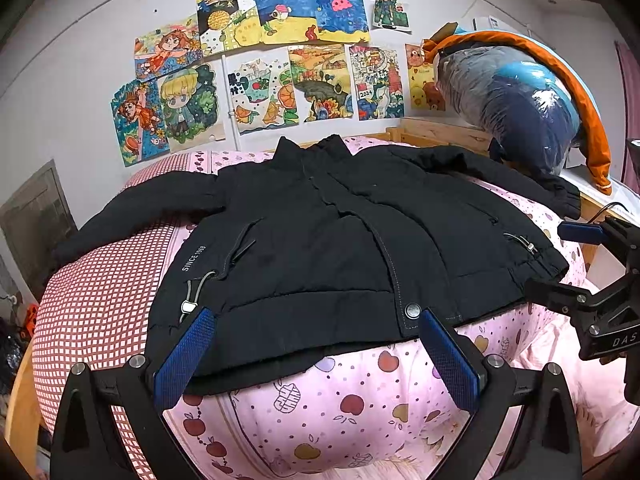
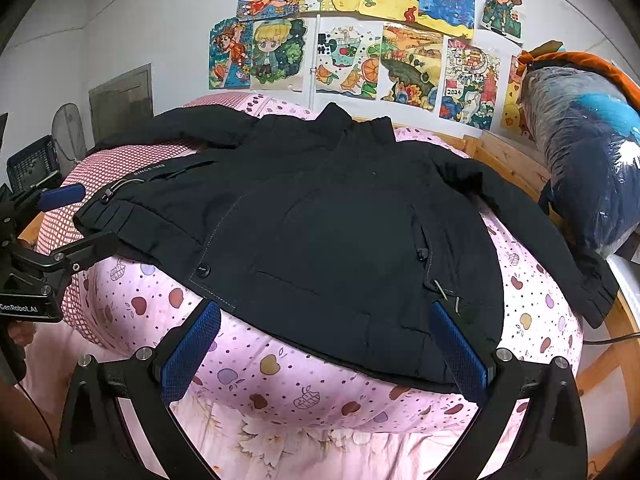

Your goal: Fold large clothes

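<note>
Left gripper point(image 1: 316, 318) fills the bottom of its own view, its 2 blue pads spread wide and empty, tips over the hem of the black jacket point(image 1: 320, 232). That jacket lies flat and face-up across the centre of the frame on a pink quilt point(image 1: 320, 400), sleeves out to both sides — drawings point(image 1: 260, 60) cover the wall above.

Right gripper point(image 2: 326, 310), at the bottom of its view, is likewise wide open and holds nothing, its pads over the jacket's point(image 2: 340, 220) near hem.
</note>
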Motion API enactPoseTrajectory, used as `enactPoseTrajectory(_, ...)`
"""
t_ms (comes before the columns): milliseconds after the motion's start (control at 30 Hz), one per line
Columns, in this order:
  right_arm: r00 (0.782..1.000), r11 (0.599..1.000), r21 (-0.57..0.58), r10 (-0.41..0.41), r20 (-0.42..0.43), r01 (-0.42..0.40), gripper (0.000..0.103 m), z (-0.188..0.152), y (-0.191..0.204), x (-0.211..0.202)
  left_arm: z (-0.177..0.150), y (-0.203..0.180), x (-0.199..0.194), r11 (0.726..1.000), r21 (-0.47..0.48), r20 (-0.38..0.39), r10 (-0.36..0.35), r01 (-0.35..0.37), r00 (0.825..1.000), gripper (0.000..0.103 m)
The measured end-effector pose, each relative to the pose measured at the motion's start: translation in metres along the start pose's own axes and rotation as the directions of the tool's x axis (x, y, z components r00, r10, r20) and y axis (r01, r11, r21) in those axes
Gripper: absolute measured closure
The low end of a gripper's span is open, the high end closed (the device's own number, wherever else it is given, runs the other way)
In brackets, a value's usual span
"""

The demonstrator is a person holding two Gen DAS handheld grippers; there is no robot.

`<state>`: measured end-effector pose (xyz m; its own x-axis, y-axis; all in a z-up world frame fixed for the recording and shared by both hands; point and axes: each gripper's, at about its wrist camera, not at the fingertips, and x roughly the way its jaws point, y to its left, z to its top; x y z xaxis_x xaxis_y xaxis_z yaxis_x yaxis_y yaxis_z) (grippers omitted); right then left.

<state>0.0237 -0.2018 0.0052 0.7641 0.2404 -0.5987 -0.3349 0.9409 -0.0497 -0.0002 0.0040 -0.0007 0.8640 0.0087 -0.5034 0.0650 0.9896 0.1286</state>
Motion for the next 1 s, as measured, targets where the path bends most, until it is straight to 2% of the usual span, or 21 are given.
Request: enactPoseTrajectory(1000,1.000,1.000,0.001,0.001,-0.004,-0.001,0.001,0.0014,-0.0005,0.0005,-0.0003,0.0013,-0.0001,1.000,-0.001,-0.001,0.000,0.000,1.000,0.000)
